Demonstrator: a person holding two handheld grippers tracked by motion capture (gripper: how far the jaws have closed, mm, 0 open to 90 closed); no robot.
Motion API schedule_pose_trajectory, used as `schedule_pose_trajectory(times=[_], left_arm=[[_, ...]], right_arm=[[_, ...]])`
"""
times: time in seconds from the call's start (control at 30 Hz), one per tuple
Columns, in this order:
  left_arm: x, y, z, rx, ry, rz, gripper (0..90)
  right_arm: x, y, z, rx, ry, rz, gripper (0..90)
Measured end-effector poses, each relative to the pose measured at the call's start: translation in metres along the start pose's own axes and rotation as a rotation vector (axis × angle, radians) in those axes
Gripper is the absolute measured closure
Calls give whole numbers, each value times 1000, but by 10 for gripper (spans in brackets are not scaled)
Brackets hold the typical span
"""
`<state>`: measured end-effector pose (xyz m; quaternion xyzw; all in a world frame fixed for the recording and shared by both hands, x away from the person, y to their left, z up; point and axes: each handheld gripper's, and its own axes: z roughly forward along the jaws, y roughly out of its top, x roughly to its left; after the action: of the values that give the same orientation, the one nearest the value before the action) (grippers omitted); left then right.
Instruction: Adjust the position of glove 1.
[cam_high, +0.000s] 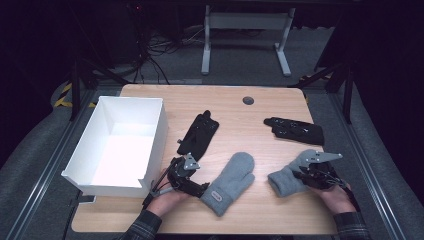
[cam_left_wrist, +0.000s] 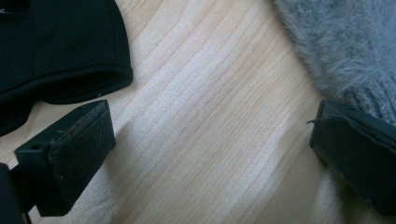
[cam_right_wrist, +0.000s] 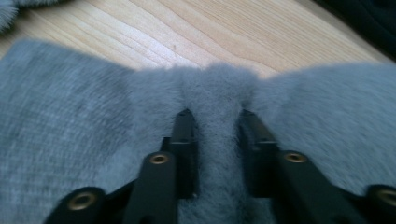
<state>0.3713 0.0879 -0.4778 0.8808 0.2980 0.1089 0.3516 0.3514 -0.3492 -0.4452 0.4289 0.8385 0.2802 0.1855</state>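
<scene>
Two grey mittens on the table (cam_high: 280, 100) in high view, we note: left mitten (cam_high: 231, 181) mid-table, right mitten (cam_high: 287, 177) at right gripper (cam_high: 306, 172). White box (cam_high: 107, 182) at left, black glove (cam_high: 198, 134) beside it, 2nd black glove (cam_high: 295, 130) far right. Left gripper (cam_high: 202, 189) at left mitten's cuff.
Left gripper view: jaws wide apart over bare wood, btwn black glove (cam_left_wrist: 56, 51) & mitten (cam_left_wrist: 345, 42).
Right gripper view: jaws clamped on a fold of mitten (cam_right_wrist: 219, 98).

Two grey mittens: one (cam_high: 231, 182) mid-bench, one (cam_high: 289, 176) at right. Two black gloves: one (cam_high: 198, 133) beside the box, one (cam_high: 295, 130) far right. One white box (cam_high: 152, 145). Two grippers: left (cam_high: 186, 172), right (cam_high: 315, 172).
</scene>
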Motion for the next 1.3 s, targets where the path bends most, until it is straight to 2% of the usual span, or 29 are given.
schedule_pose_trajectory(times=[0.13, 0.17, 0.2, 0.33, 0.53, 0.7, 0.83, 0.93, 1.07, 1.13, 1.3], left_arm=[[0, 0, 0, -3, 1, -1, 4], [0, 0, 0, -1, 1, 0, 4], [0, 0, 0, -1, 1, -1, 4], [0, 0, 0, -3, 1, -1, 4], [0, 0, 0, -2, 1, -1, 4], [0, 0, 0, -3, 1, -1, 4], [0, 0, 0, -2, 0, -1, 4], [0, 0, 0, -3, 1, -1, 4], [0, 0, 0, -1, 0, -1, 4], [0, 0, 0, -2, 0, -1, 4], [0, 0, 0, -2, 0, 0, 4]], right_arm=[[-1, 0, 0, -10, 3, -1, 813], [-2, -1, -1, -17, 12, 7, 821], [-6, -1, -3, -32, 43, 32, 833], [-8, 3, -10, -59, 86, 60, 839], [-5, 12, -17, -107, 118, 60, 840], [2, 26, -24, -142, 153, 46, 840], [7, 38, -24, -169, 202, 37, 839], [16, 52, -22, -193, 240, 15, 839], [24, 62, -19, -205, 275, -3, 839], [34, 72, -15, -214, 311, -23, 838], [49, 82, -9, -210, 345, -60, 838]])
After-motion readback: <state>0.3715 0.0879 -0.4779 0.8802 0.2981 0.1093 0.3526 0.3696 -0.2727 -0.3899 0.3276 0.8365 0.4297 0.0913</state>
